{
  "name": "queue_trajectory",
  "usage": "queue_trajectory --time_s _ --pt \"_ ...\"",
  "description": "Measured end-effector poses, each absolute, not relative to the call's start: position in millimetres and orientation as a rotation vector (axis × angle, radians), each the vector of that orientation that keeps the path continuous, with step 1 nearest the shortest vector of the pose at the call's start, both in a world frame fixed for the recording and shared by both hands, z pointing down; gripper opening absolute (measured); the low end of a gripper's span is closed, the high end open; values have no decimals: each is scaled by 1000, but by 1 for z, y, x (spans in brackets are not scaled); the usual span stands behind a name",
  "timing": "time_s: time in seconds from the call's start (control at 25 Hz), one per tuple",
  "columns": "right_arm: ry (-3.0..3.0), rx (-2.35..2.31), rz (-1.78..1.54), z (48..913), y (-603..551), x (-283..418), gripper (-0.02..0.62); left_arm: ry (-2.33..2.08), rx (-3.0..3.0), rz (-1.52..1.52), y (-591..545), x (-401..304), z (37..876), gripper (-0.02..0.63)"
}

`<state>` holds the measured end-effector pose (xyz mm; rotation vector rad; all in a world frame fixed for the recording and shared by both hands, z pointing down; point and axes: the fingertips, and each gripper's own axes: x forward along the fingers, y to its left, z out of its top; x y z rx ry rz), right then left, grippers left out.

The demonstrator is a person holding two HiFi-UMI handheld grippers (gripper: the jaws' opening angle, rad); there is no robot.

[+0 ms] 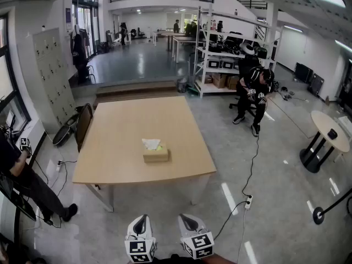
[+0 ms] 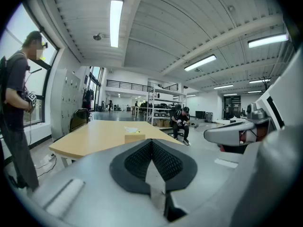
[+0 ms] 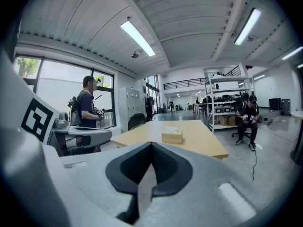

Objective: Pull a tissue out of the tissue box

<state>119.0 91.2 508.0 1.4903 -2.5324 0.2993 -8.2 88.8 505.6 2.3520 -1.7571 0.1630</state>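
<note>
**Tissue box**: tan carton on the tabletop, about midway between the left and right edges and close to the near edge. Its long axis runs parallel to that near edge, so one long side faces the grippers.

**Tissue**: a white sheet stands up out of the box's top opening, toward the left end of the box. It is free to be pinched and not yet drawn out.

**Table**: light wood. Nothing else shows on the tabletop.

**Left gripper**: held low, off the near edge of the table and well apart from the box. The ribbed pads are pressed together with nothing between them.

**Right gripper**: beside the left one and equally far back. The jaws are fully closed and hold nothing.

**Governing relation:** the box lies straight ahead, beyond the table's near edge and between the lines of the two grippers. The tissue sits on the left-hand side of the box, so the left gripper looks marginally better aligned with it. Either gripper would have to travel forward over the near edge and open its jaws before the tissue.
</note>
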Motion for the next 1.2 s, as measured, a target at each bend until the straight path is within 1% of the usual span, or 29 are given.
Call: queue_trajectory --time_s 0.2,0.92,1.2 --pt "-2542 1482 296 504 94 116 -11 -1787 2323 116 88 -8 499 18" --pt "-2599 1457 361 498 99 127 -9 -1816 2317 136 97 1 495 18" --pt "-2615 1435 382 501 92 120 -9 -1851 2281 158 96 -9 495 18"
